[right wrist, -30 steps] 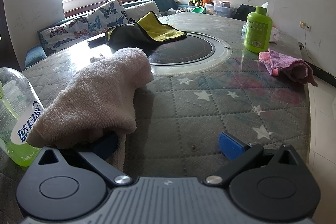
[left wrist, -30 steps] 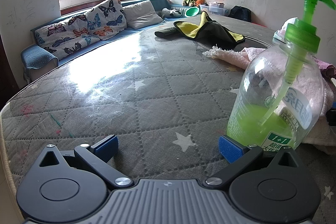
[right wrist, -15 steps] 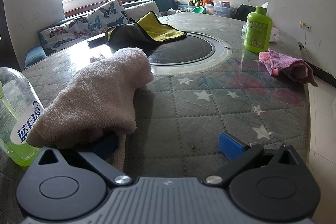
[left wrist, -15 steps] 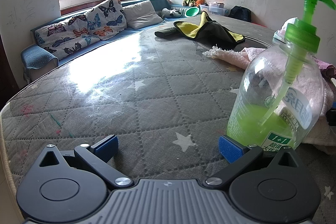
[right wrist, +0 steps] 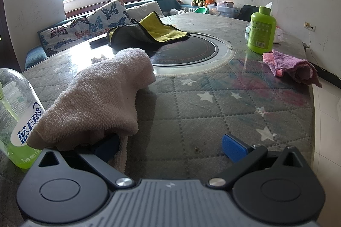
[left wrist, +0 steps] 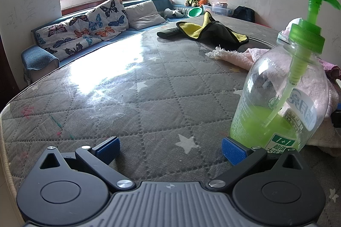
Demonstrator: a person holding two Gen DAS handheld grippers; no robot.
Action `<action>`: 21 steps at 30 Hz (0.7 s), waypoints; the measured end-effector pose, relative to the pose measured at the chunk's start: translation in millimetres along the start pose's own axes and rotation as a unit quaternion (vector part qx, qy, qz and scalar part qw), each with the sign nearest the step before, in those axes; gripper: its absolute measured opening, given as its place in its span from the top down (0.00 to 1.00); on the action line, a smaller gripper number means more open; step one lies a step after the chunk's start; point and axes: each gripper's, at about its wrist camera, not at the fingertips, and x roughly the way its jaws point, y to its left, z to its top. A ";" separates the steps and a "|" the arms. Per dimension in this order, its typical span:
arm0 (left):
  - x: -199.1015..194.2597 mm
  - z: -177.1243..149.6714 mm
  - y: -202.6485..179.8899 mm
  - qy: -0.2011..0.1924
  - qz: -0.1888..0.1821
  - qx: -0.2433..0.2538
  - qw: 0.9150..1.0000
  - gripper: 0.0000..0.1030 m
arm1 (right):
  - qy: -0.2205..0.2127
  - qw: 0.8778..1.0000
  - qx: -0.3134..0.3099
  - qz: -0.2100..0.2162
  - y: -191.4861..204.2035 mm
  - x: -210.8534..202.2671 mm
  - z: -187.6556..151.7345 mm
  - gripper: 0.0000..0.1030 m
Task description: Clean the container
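While both grippers are resting low over the desk [right wrist: 213, 116], the scene is reading as follows.

Container: the clear pump bottle [left wrist: 279, 103] is standing upright near the desk's front edge, holding green liquid in its lower part.
Left gripper [left wrist: 169, 147]: its fingers are spread and holding nothing; the right finger is sitting just beside the bottle's base.
Right gripper [right wrist: 170, 147]: its fingers are spread; the cream towel [right wrist: 100, 99] is draping over the left finger, not pinched.
Stage: this layout is fitting either a wipe about to be made or one already finished.
Risk, tipping: in my judgement the tall, lightly filled bottle could topple if a finger nudges it sideways.
Risk, slipping: the loosely draped towel could slide off.
Count, bottles: two, the pump bottle and a green bottle [right wrist: 261, 34].
Count, cloths: three, adding the yellow-grey cloth [right wrist: 147, 33] and purple cloth [right wrist: 292, 67].
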 end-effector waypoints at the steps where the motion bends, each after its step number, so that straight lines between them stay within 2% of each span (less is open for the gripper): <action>1: 0.0 0.0 0.0 0.000 0.000 0.000 1.000 0.00 | 0.000 1.000 0.000 0.000 -0.4 0.3 0.1 0.00; 16: -0.1 0.1 -0.1 0.000 0.000 0.000 1.000 0.00 | 0.000 1.000 0.000 0.000 -6.9 4.9 1.6 0.00; 18: -0.2 0.1 -0.1 0.000 0.000 0.000 1.000 0.00 | 0.000 1.000 0.000 0.000 6.2 -3.8 -0.5 0.00; 21: -0.2 0.1 -0.1 0.000 0.000 0.000 1.000 0.00 | 0.000 1.000 0.000 0.000 5.6 -3.5 -0.4 0.00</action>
